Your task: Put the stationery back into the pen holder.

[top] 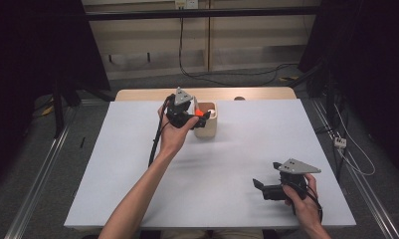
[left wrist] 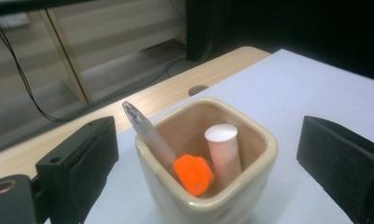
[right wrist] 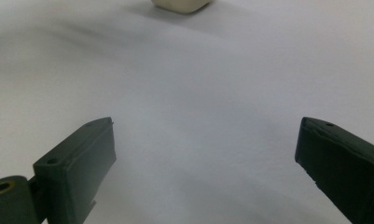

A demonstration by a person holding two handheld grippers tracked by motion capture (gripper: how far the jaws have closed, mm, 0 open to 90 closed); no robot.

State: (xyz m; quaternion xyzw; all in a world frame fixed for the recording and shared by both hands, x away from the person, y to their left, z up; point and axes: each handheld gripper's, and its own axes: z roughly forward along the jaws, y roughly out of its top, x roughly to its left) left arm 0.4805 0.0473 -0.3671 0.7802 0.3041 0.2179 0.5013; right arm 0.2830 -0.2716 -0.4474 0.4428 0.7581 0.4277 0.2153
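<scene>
Cream cup (top: 206,121) stands alone near table (top: 137,164) far edge, pens (left wrist: 149,135) poking above its rim. White surface around it bare; wide room between cup and right gripper (top: 259,185).

A cup (left wrist: 208,186) is sitting near the table's (top: 137,164) far edge. A pen (left wrist: 147,133), a marker (left wrist: 194,173) and a tube (left wrist: 224,149) are standing inside it.

The cream, square ceramic cup (left wrist: 208,186) stands upright on the white table near its far edge, just in front of me. Inside it, a frosted translucent pen (left wrist: 147,135) leans against one corner, an orange-capped marker (left wrist: 193,173) sits low, and a pale pink cylindrical tube (left wrist: 223,149) stands beside it.
</scene>
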